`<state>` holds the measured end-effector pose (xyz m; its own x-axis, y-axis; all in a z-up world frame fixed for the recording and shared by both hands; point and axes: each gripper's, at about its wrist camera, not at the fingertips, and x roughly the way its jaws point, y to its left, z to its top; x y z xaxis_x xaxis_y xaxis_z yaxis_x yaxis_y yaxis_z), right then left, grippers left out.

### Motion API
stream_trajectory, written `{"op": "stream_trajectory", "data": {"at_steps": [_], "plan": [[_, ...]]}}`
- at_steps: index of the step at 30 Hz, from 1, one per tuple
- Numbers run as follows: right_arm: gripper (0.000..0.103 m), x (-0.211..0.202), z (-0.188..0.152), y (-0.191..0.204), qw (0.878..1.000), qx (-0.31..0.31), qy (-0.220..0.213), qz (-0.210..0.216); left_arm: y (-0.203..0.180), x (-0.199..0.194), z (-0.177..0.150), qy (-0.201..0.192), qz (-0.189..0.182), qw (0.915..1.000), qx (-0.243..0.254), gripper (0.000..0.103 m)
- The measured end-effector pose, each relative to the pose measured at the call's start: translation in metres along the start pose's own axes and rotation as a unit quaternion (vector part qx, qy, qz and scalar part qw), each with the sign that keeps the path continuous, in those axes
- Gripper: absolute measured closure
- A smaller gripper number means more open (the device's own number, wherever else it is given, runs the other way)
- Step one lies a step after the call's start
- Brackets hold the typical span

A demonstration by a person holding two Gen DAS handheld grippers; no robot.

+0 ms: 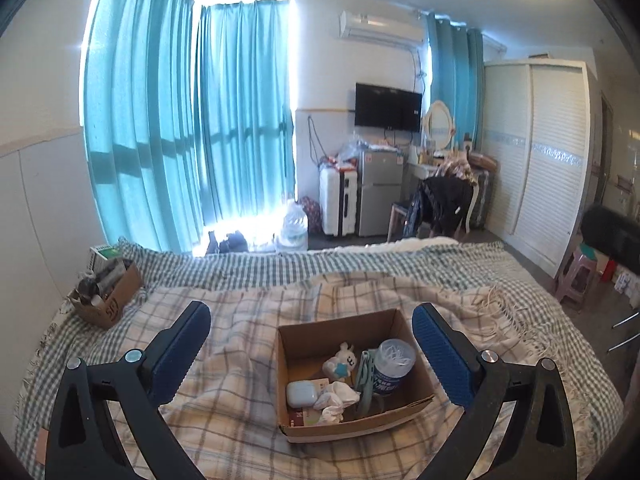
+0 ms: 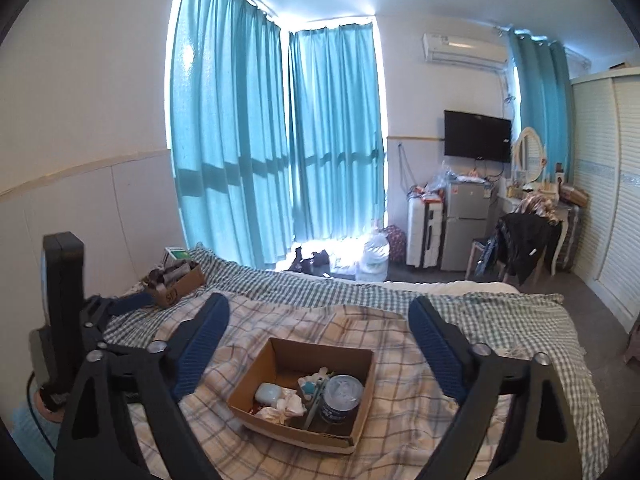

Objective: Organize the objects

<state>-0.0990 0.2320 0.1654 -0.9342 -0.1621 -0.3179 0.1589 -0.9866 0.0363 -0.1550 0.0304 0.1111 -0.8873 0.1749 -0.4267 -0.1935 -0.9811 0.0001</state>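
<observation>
My left tongs: wide open, holding nothing.
My right tongs: wide open too, holding nothing.
Where the box is: the brown box sits on the checked blanket, just past my tips, between them in both views.
How the box looks: open top, with a white case, a bunny toy, crumpled tissue and a round tub inside.
Far box: another small box sits by the wall.

Far box contents too small to identify, red-brown card mostly hidden under crumpled tissue
</observation>
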Motion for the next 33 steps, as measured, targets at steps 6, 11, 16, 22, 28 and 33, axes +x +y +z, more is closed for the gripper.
{"op": "stream_trajectory", "data": {"at_steps": [6, 11, 16, 22, 28, 33], "plan": [[0.0, -0.045, -0.032, -0.003, 0.997, -0.004, -0.062, -0.037, 0.005, -0.023, -0.019, -0.025, -0.028, 0.999, -0.026, 0.0], [0.0, -0.054, -0.08, -0.011, 0.992, 0.04, -0.095, -0.072, 0.012, -0.033, -0.052, -0.045, -0.013, 0.9975, -0.053, 0.0], [0.0, -0.028, -0.118, 0.0, 0.995, 0.0, -0.047, -0.086, 0.02, -0.04, -0.093, -0.054, 0.029, 0.9956, -0.071, 0.0], [0.0, -0.027, -0.132, 0.01, 0.996, -0.017, -0.025, -0.086, 0.015, -0.036, -0.113, -0.039, 0.036, 0.9977, -0.042, 0.0], [0.0, -0.019, -0.142, 0.007, 0.996, -0.012, -0.002, -0.086, 0.002, -0.038, -0.127, -0.036, 0.035, 0.9985, -0.019, 0.0], [0.0, -0.019, -0.145, 0.009, 0.997, -0.01, 0.0, -0.082, 0.003, -0.038, -0.13, -0.034, 0.035, 0.9986, -0.02, 0.0]]}}
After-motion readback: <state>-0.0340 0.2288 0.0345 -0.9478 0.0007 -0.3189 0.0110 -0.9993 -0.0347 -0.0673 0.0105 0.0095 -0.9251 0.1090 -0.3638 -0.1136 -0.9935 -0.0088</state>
